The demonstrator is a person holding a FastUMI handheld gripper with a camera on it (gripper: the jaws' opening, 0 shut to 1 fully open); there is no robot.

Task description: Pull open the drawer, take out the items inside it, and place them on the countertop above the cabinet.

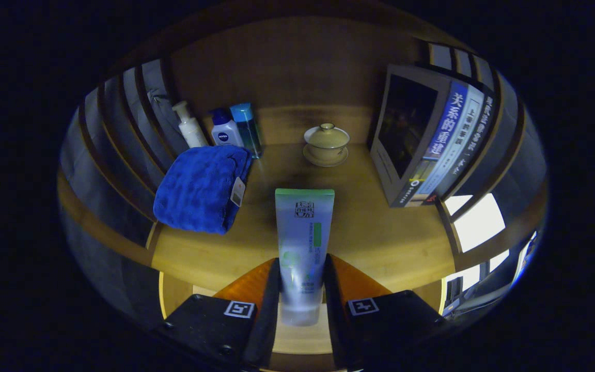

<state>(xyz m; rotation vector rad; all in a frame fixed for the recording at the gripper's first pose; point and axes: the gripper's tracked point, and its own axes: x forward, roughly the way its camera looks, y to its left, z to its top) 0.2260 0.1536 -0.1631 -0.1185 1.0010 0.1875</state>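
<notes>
The jaws [301, 281] hold a tube [303, 243] at its lower part, both fingers pressing its sides, at lower centre of the frame. Its long axis runs straight ahead from the jaws, flat end forward, over the bench [380, 232]. Judged next: lowering into the bare patch between towel [202, 188] and books [434, 144].

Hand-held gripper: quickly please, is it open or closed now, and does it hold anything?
Hand-held gripper: closed on the tube, both fingers pressing its lower part, above the wooden countertop.
</notes>
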